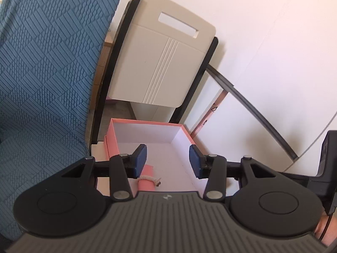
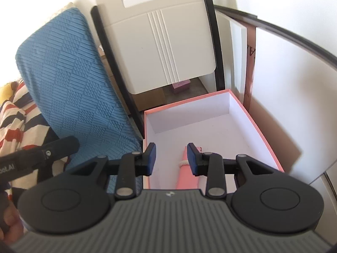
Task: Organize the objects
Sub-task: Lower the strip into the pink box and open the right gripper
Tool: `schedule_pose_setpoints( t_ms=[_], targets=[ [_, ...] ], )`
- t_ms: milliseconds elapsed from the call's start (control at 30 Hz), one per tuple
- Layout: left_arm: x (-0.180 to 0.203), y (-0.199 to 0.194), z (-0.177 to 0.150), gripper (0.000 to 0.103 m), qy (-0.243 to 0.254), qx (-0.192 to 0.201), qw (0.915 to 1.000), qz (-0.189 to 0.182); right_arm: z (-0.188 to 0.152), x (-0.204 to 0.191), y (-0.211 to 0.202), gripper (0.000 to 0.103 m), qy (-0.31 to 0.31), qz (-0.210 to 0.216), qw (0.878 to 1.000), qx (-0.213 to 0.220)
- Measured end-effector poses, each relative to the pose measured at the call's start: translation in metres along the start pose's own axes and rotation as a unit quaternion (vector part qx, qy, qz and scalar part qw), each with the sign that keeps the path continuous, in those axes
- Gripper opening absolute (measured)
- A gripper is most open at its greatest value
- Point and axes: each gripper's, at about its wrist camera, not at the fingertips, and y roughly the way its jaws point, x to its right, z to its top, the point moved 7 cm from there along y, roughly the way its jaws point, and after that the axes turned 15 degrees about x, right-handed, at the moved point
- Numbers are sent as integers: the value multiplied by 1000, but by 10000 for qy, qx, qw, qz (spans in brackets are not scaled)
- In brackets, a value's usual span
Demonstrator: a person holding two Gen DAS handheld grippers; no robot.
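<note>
We hold the left gripper [image 1: 167,161] and the right gripper [image 2: 171,158] partly open and empty above the pink cardboard box [image 2: 248,113]. The pink roll tied with white string [image 2: 185,175] lies inside this box, probably stored there.

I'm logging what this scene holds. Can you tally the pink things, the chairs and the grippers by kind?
Pink box: 1
Pink roll tied with string, lying in the box: 1
Chairs: 2, a blue fabric-covered chair and a white folding chair
Grippers: 2, the left gripper and the right gripper, both open and empty
Total: 6
</note>
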Motion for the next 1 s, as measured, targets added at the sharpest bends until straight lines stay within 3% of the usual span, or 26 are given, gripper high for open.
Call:
schedule_pose_setpoints(
  t_ms=[533, 733, 800, 867, 900, 1000],
  targets=[
    [-6, -54, -18, 56, 215, 181, 9996, -97, -48, -13, -49, 35, -194, -151, 9995, 187],
    [-11, -55, -36, 68, 257, 103, 9996, -51, -64, -8, -51, 35, -178, -191, 9995, 189],
    [-13, -54, -44, 73, 264, 38, 9996, -58, -69, -6, -50, 45, -135, -199, 9996, 165],
    [-14, -52, -51, 86, 347, -9, 9994, -7, -75, -4, -50, 81, -83, -135, 9998, 155],
    [-15, -52, -54, 88, 376, -23, 9993, 25, -78, -3, -50, 88, -71, -138, 9998, 130],
    [-14, -50, -61, 98, 373, -71, 9993, -8, -84, 3, -50, 91, -66, -220, 9997, 73]
  ],
)
